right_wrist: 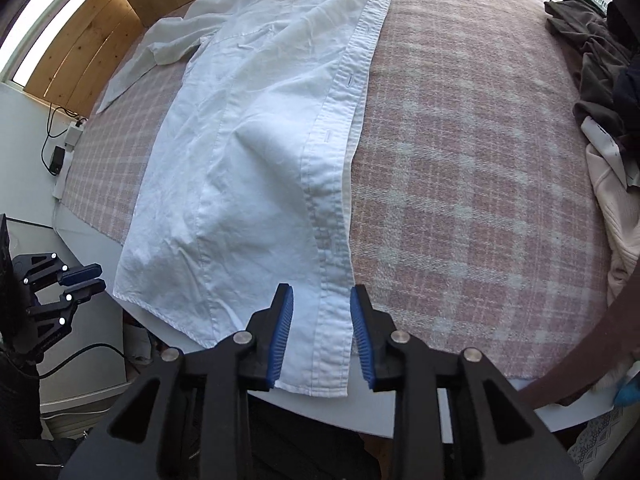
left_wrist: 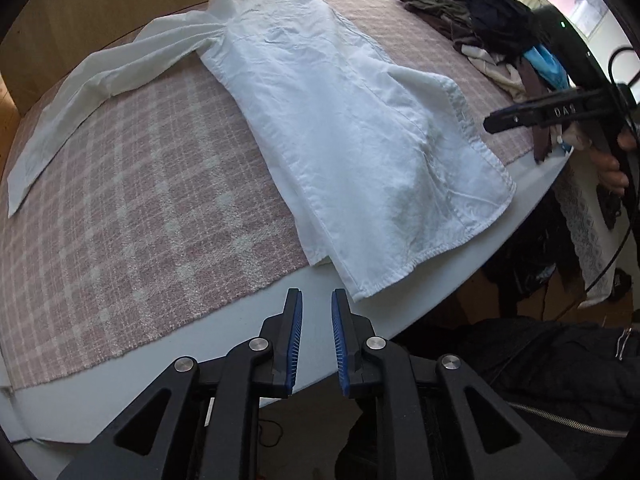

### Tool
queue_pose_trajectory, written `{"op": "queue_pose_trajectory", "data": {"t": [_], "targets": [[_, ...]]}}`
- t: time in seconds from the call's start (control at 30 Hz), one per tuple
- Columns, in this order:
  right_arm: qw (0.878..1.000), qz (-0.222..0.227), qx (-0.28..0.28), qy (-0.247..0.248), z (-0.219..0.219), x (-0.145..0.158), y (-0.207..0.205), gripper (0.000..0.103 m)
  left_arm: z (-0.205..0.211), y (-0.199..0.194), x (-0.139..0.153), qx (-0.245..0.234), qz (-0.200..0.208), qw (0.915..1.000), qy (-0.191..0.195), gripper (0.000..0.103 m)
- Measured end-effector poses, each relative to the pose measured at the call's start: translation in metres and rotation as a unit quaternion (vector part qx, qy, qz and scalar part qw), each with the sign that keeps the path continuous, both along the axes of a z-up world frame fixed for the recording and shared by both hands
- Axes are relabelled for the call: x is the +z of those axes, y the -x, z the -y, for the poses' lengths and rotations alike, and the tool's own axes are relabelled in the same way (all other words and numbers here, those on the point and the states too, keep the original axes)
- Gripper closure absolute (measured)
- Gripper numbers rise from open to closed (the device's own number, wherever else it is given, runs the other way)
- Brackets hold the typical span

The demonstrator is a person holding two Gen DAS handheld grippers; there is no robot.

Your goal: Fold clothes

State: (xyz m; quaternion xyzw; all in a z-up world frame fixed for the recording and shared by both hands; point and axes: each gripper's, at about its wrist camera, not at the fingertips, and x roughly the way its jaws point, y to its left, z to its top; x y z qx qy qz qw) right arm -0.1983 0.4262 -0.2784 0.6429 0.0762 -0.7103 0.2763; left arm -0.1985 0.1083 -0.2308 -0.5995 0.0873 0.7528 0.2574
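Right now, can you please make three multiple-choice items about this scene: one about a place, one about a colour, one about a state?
1. Where is the pile of dark clothes?
A. on the far right of the table
B. on the floor
C. on the shirt

2. What colour is the shirt?
A. blue
B. white
C. grey

3. How is the right tool?
A. shut on the hem
B. out of view
C. open, its jaws on either side of the buttonhole strip

Key: 1 A, the pile lies on the checked blanket beside the window; 2 B, the cloth is plain white; 3 C, a gap shows on both sides of the strip.
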Motion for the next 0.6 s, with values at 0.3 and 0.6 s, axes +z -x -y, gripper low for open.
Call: {"op": "queue_pose_trajectory", "data": {"t": [0.3,0.6], "targets": [[0.999,0.014,-0.008,-0.028,-0.006,-0.025,-0.013,0.059,0.002,0.054,-0.015,0.070,0.062,0.9938,-0.060,0.089],[1.000,0.016,-0.002,-0.027,-0.002,-0.031,-0.023,0.059,-0.012,0.056,-0.029,0.054,0.069,0.9952,-0.044,0.089]]}}
